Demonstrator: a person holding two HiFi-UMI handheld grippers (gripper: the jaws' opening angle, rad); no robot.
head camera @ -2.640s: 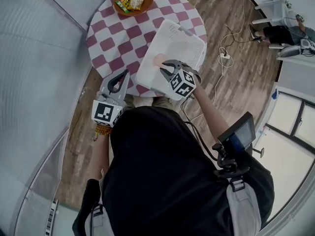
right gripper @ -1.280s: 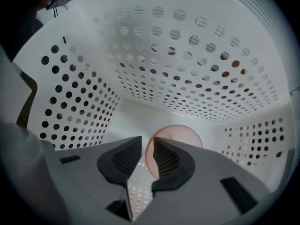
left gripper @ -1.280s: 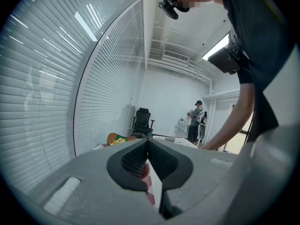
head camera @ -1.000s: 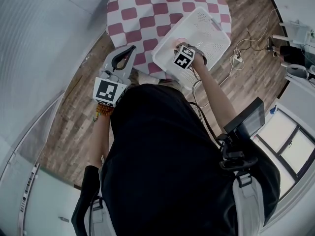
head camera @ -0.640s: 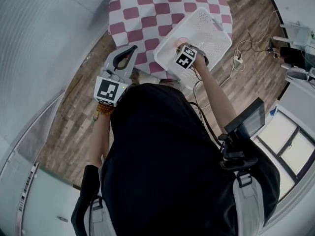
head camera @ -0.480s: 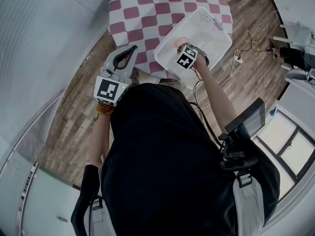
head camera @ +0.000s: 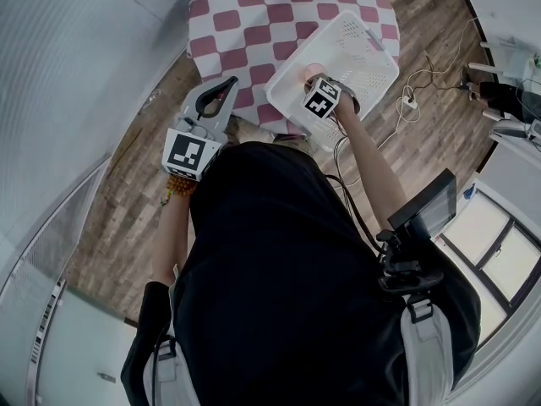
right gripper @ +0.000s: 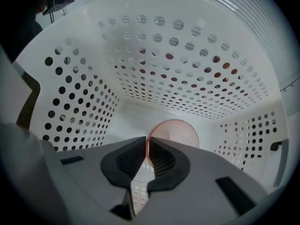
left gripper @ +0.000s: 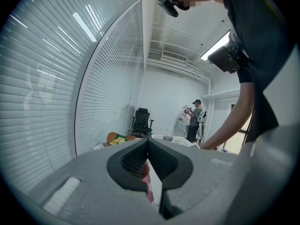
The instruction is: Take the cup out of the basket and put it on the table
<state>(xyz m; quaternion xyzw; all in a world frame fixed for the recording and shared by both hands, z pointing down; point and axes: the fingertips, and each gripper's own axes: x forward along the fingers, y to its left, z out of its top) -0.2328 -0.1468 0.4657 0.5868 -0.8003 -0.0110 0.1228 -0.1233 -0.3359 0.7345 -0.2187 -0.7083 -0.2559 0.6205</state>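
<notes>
Under just-closed right gripper [head camera: 315,82], cup [head camera: 311,68] mostly hidden.

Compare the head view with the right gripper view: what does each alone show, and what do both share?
Head view only: the checked table, the left tool and the floor. Right gripper view only: the right tool with its jaws just closed on the rim of the cup. Both: the basket, cup and right tool.
</notes>
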